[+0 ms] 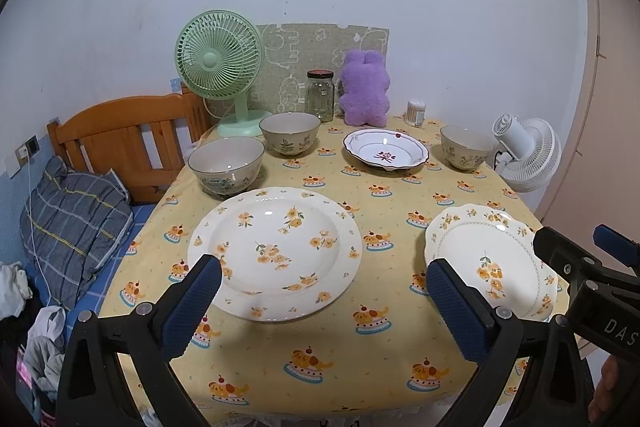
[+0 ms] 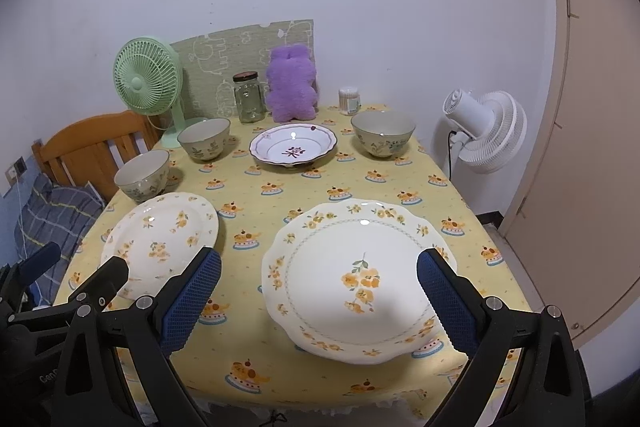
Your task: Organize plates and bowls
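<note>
Glossy ceramic plate (image 2: pixel 360 279), matt woven tablecloth (image 2: pixel 280 359), fuzzy plush toy (image 2: pixel 291 87).

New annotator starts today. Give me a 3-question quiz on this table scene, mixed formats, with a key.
1. How many bowls stand on the table?
2. True or false: the left gripper is shut on the round floral plate.
3. Multiple choice: what stands directly between the green desk fan and the purple plush toy? A) white fan B) glass jar C) cotton swab box

Key:
1. Three: two on the left, one at the far right.
2. False: its jaws are wide open above the plate, holding nothing. The right gripper is open too, over the scalloped floral plate.
3. B, the glass jar.
</note>
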